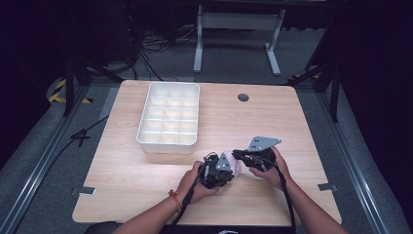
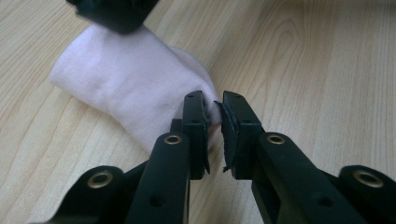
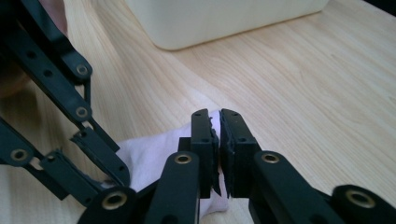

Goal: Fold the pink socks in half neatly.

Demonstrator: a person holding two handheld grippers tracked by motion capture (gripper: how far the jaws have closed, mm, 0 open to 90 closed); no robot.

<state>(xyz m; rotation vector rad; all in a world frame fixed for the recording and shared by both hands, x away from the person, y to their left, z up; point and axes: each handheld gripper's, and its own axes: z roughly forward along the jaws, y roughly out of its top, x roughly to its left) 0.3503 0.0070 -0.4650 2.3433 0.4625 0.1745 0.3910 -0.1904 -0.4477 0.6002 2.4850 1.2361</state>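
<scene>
I have both grippers, left gripper (image 2: 214, 109) and right gripper (image 3: 219, 128), clamped on opposite ends of the pale sock (image 2: 130, 84), its long axis running upper-left to centre.

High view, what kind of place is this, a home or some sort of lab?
Probably a lab or recording studio: a lone wooden table on grey carpet, dark curtains all round, loose cables on the floor, and a metal frame around the table.
</scene>
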